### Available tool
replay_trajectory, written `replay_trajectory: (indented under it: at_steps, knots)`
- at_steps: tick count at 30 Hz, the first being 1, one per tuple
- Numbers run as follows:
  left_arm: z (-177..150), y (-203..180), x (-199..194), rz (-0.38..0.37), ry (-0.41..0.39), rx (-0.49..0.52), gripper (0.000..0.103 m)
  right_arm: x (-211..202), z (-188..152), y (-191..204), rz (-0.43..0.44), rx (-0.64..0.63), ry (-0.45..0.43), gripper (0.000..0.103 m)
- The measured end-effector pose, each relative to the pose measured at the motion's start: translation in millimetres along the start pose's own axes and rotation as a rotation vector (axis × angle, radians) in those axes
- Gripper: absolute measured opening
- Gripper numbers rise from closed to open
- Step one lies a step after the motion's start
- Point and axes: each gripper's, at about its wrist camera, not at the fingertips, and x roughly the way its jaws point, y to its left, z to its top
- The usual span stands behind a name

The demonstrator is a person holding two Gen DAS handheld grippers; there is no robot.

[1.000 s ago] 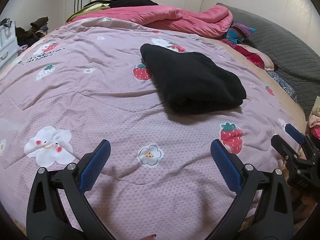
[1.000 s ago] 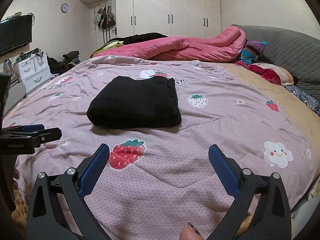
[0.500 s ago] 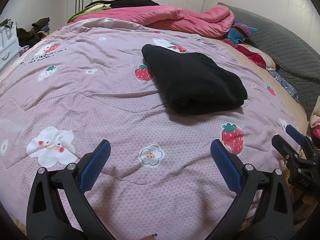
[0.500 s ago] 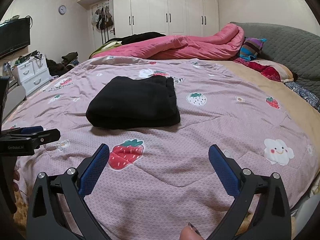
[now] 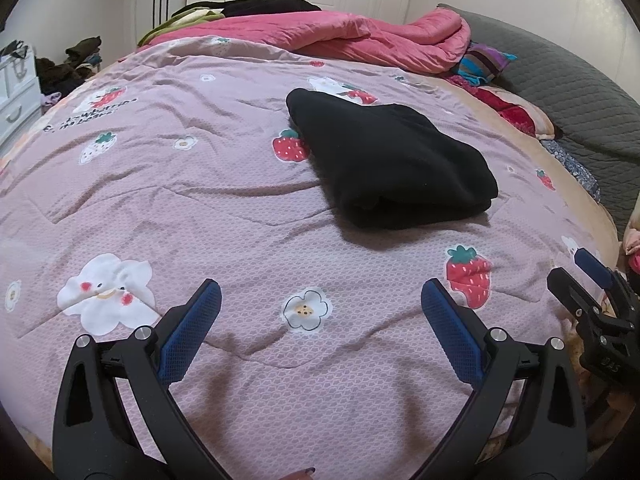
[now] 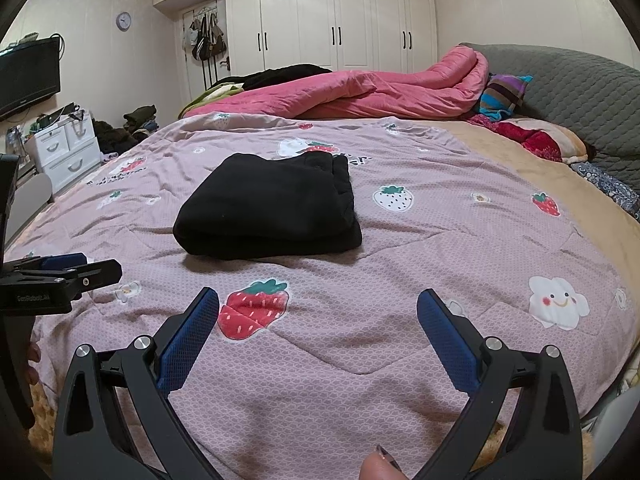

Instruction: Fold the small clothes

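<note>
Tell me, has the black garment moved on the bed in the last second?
No. The black garment covers the same edge of the strawberry print as before; only the camera shifted.

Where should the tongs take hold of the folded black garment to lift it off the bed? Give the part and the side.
Grip the thick rounded fold of the black garment, the edge nearest the tongs, coming in low from the front. There the layers are joined, so the bundle should stay together; the stacked loose edges on its right side would likely peel apart. Both right tongs and left tongs are open.

white wardrobe (image 6: 332, 20) spans the far wall, wall clock (image 6: 123, 21) left, perhaps a tv (image 6: 28, 76) beside white drawers (image 6: 64, 150)
</note>
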Motion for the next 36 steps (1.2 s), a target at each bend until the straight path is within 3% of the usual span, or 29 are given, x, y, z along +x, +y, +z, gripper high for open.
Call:
replay_trajectory:
  at_steps: [36]
  knots:
    - [0.3, -1.1, -2.4, 0.036, 0.0, 0.021, 0.094, -0.6, 1.5, 2.9, -0.002, -0.002, 0.011, 0.099]
